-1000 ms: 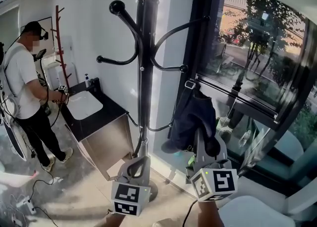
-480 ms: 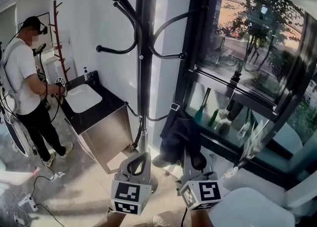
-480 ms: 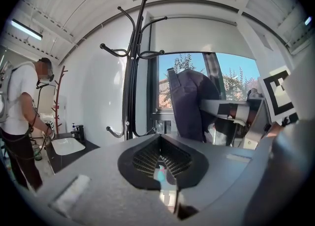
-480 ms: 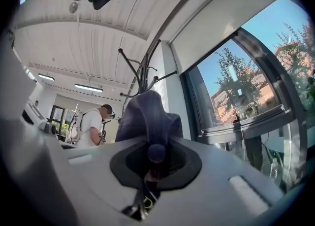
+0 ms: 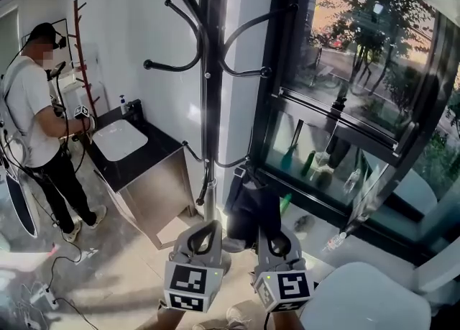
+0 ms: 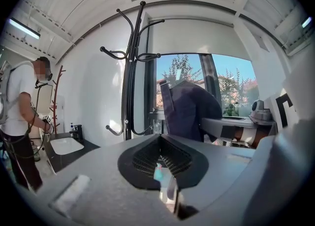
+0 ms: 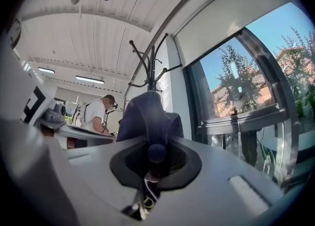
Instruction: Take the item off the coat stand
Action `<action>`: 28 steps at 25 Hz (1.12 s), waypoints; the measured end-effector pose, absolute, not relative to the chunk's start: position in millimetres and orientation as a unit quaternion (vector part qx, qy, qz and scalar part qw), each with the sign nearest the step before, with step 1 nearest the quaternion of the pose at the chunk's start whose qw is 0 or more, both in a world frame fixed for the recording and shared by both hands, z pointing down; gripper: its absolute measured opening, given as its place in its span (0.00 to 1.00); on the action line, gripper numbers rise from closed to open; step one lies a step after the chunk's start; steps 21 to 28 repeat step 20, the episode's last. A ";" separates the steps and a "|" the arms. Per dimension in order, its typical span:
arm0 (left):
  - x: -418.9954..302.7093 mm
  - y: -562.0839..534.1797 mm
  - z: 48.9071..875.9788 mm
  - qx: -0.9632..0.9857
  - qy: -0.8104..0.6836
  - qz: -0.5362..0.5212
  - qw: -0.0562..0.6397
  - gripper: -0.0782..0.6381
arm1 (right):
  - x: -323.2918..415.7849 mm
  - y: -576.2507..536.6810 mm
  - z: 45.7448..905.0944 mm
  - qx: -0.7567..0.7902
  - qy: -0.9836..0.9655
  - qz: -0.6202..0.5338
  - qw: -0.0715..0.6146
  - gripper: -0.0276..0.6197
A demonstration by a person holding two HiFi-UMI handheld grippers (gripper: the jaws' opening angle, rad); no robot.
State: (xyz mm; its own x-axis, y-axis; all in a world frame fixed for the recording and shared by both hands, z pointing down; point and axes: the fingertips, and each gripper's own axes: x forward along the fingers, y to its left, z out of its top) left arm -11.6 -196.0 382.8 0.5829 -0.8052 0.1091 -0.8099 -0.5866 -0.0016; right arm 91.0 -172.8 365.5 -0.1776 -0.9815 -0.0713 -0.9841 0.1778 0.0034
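A black coat stand (image 5: 207, 106) rises in the middle of the head view, with all the hooks in sight bare. A dark blue cloth item (image 5: 250, 206) hangs free to the right of its pole, below the upper hooks, and my right gripper (image 5: 269, 234) is shut on its lower part. In the right gripper view the cloth (image 7: 147, 116) bulges out of the gripper (image 7: 155, 160), with the stand (image 7: 153, 72) behind. My left gripper (image 5: 207, 228) is beside the right one, low in front of the stand's foot, shut and empty (image 6: 160, 163). From there the item (image 6: 189, 109) shows right of the stand (image 6: 129, 82).
A person (image 5: 32, 106) stands at the left by a black counter with a white sink (image 5: 118, 141). A thin red stand (image 5: 77, 41) is behind them. A black-framed window (image 5: 345, 134) fills the right. A white rounded seat (image 5: 366, 300) is at the bottom right; cables (image 5: 43, 285) lie on the floor.
My right gripper has come down and to the left with the dark blue item, away from the upper right hook. The left gripper has stayed about where it was.
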 end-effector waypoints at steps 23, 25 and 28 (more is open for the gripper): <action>-47.6 -167.2 401.8 0.894 -0.441 0.063 0.038 0.11 | 53.1 -142.8 386.1 -0.652 0.758 0.009 0.012 0.06; -47.6 -167.2 401.8 0.894 -0.441 0.063 0.038 0.11 | 53.1 -142.8 386.1 -0.652 0.758 0.009 0.012 0.06; -47.6 -167.2 401.8 0.894 -0.441 0.063 0.038 0.11 | 53.1 -142.8 386.1 -0.652 0.758 0.009 0.012 0.06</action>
